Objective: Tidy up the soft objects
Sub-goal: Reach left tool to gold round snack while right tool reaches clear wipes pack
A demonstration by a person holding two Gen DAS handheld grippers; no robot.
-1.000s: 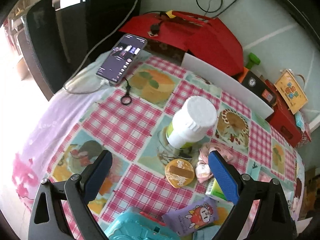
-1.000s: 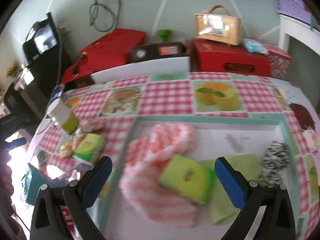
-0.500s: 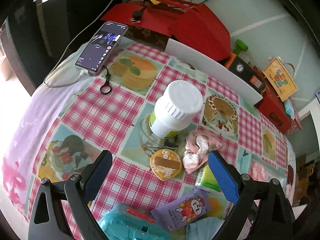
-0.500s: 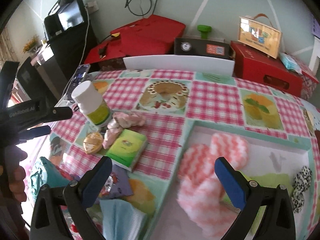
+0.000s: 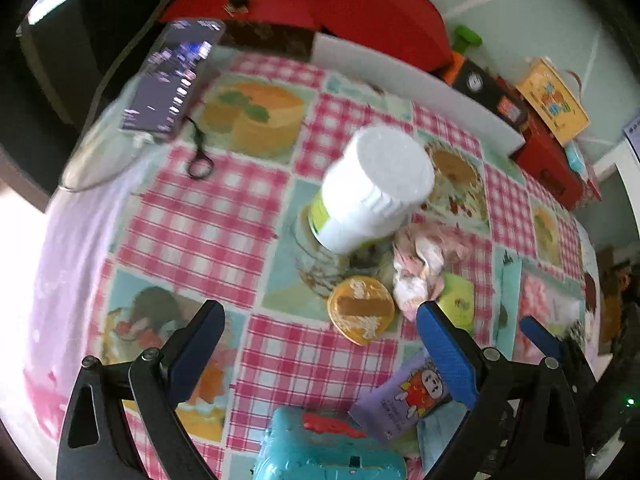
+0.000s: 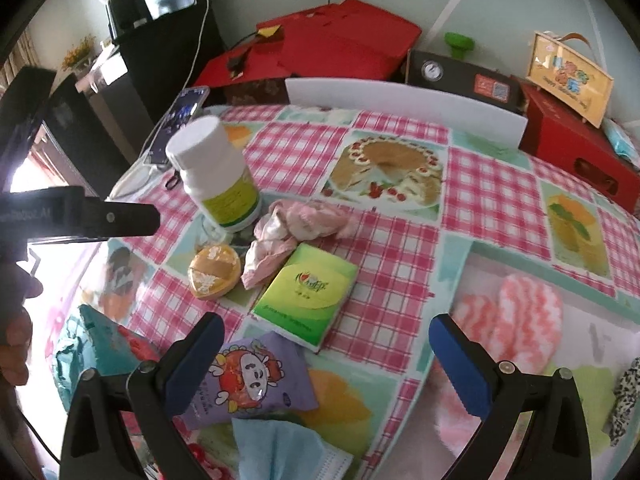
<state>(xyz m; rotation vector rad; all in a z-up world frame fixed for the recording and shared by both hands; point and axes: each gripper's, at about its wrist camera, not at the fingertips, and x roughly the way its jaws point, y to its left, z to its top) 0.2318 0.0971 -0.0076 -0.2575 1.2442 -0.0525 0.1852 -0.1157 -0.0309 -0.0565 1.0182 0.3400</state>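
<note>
A green tissue pack [image 6: 307, 299] lies on the checked tablecloth, just ahead of my open, empty right gripper [image 6: 322, 354]. A crumpled pink cloth [image 6: 298, 226] lies behind it, beside a white bottle [image 6: 214, 170]. A purple snack pouch [image 6: 248, 382] and a blue face mask [image 6: 280, 450] lie near my left finger. A tray [image 6: 460, 276] on the right holds pink-and-white knits [image 6: 516, 316], a green cloth and a black-white scrunchie [image 6: 626, 392]. My left gripper [image 5: 320, 352] is open and empty above the cloth [image 5: 420, 264], bottle [image 5: 372, 188] and pouch [image 5: 404, 400].
An orange round packet [image 6: 214, 270] lies beside the pink cloth. A teal toy case [image 5: 328, 448] sits at the near edge. A phone [image 5: 172, 80] with a cable lies at the far left corner. Red boxes [image 6: 340, 48], a white board and a small printed bag stand behind the table.
My right gripper has swung left from above the tray to above the tissue pack and pouch. My left gripper has moved a little closer to the bottle.
</note>
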